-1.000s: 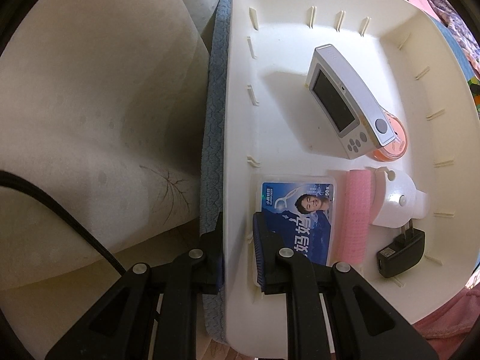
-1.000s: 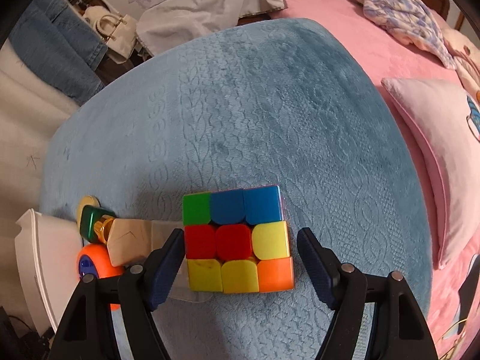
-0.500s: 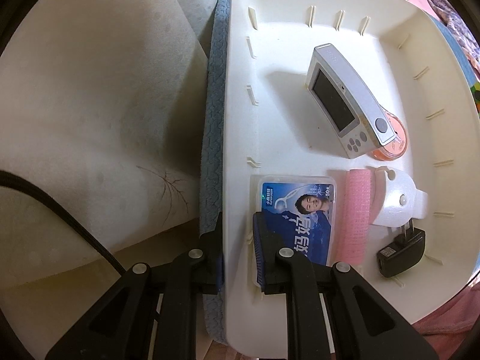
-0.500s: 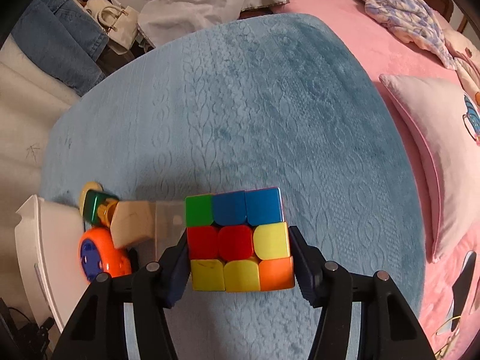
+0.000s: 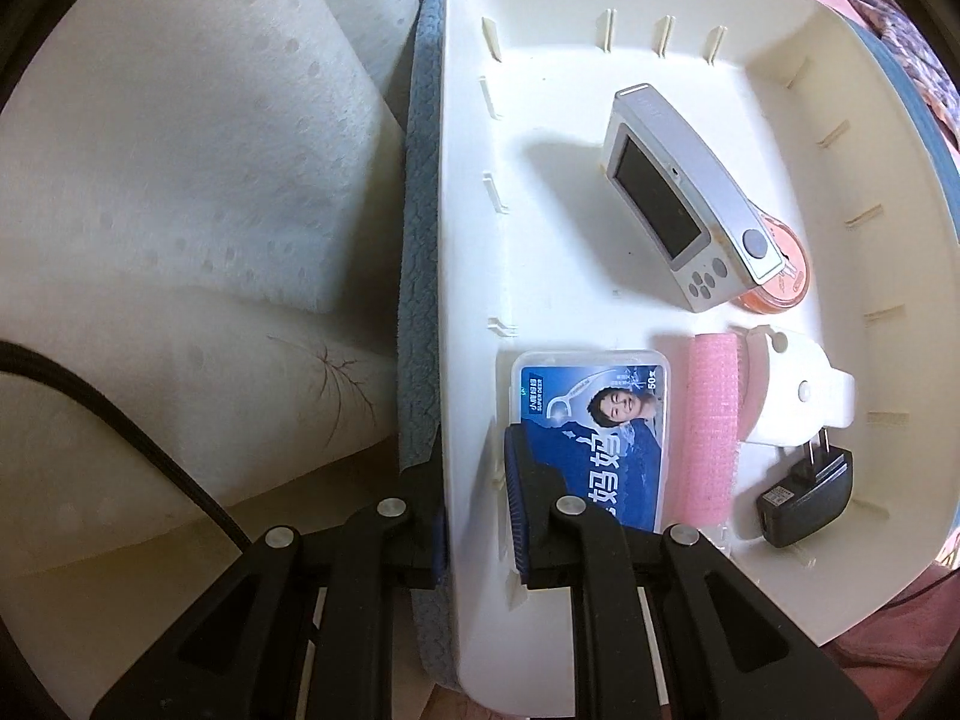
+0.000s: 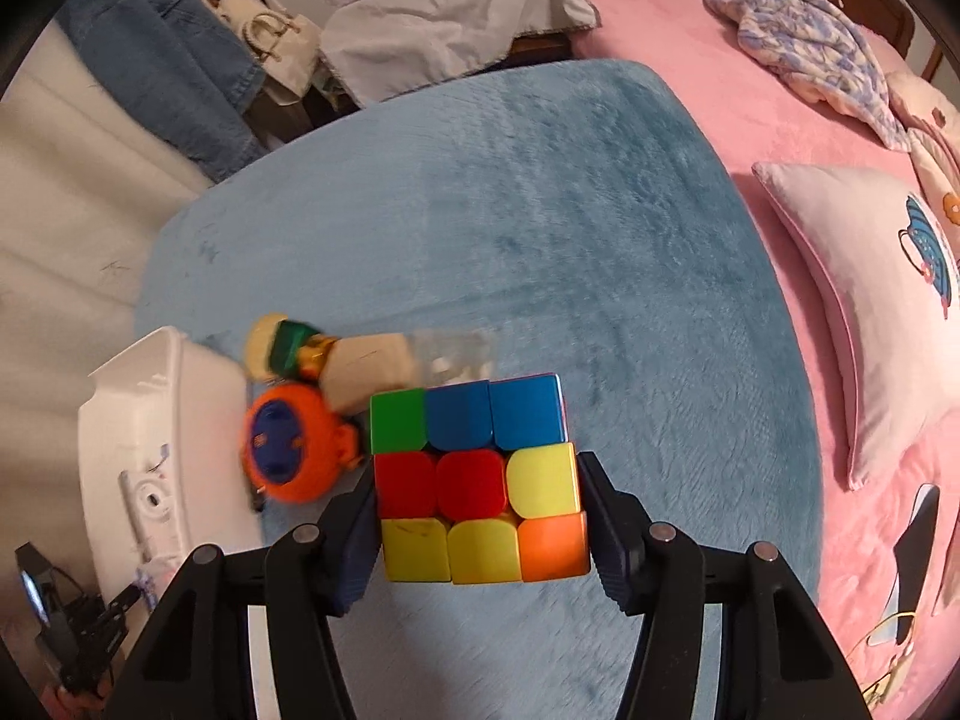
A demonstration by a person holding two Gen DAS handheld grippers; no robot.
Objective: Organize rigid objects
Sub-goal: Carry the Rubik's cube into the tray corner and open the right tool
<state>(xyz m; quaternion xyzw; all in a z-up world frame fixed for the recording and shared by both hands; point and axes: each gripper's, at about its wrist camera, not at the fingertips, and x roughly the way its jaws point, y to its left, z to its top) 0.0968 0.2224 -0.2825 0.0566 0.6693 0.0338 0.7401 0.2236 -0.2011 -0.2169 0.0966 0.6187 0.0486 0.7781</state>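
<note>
Plastic cube [image 6: 477, 477], glossy and made of rounded tiles in green, blue, red, yellow and orange, is sitting clamped between the dark ribbed pads of the right gripper [image 6: 478, 531], whose jaws have just been closing onto its two sides. Below it a plush blue blanket [image 6: 540, 228] with an embossed pattern is spreading over a pink bedcover [image 6: 708, 60]. Just left of the cube a round orange toy [image 6: 288, 450] with a blue face is lying beside a clear bottle [image 6: 384, 360] with a green cap, both next to the corner of the white tray [image 6: 150, 420].

In the left wrist view the left gripper [image 5: 474, 498] is pinching the smooth side wall of that white tray [image 5: 468, 276], one finger outside and one inside. Inside the tray are lying a flat floss-pick box [image 5: 591, 432] with a blue label, a pink foam roll [image 5: 711, 426], a black plug adapter [image 5: 807, 492], a white rounded plastic piece [image 5: 792, 390] and a silver slab-shaped device [image 5: 678, 204] with a dark screen, propped on an orange disc [image 5: 783, 282]. Perforated cream foam [image 5: 180, 150] is lying left of the tray
</note>
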